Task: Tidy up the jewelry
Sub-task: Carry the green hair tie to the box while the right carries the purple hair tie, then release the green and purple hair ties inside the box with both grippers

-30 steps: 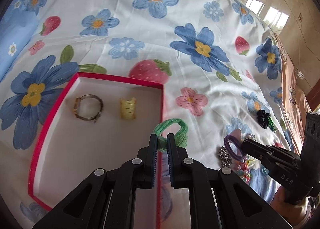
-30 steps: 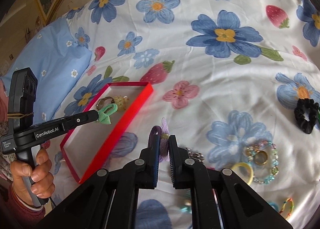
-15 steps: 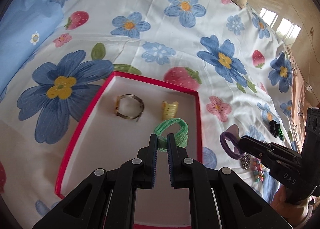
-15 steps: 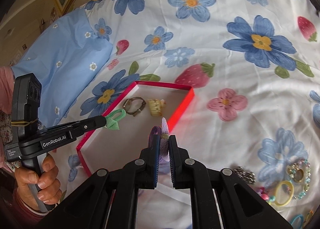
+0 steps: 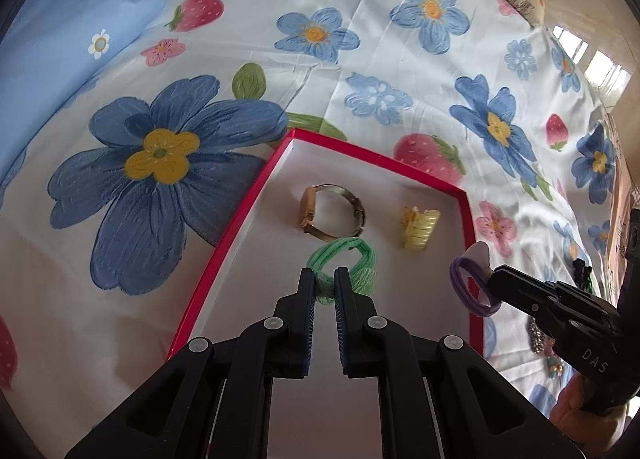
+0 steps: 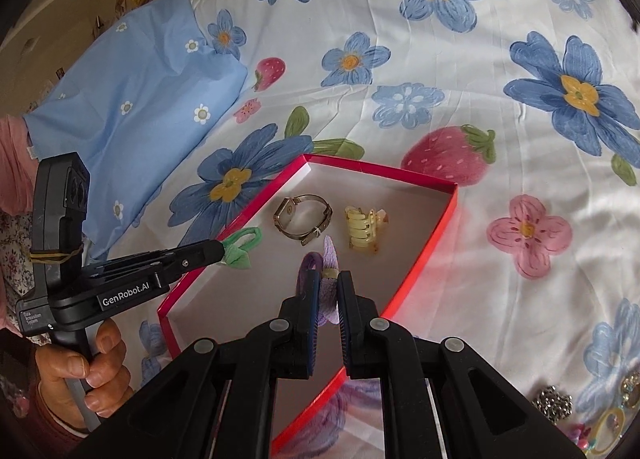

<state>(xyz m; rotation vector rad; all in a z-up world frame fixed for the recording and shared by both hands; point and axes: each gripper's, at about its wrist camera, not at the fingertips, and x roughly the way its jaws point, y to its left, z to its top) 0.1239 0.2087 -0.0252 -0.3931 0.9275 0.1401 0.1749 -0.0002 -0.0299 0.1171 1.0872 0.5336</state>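
Lying on a flowered bedsheet (image 5: pixel 380 71), a red-rimmed box (image 5: pixel 240 227) is holding a watch (image 5: pixel 332 215) and a yellow hair clip (image 5: pixel 418 229). Over it, the left gripper (image 5: pixel 325 285) is pinching a green hair tie (image 5: pixel 348 263), and the right gripper (image 6: pixel 329 293) is clamping a purple hair tie (image 6: pixel 316 271) beside it.

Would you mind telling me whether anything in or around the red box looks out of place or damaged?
Nothing looks damaged or spilled. The watch and yellow hair claw clip lie apart on the floor of the red box. The only stragglers are a few beaded pieces loose on the floral bedsheet, outside the box.
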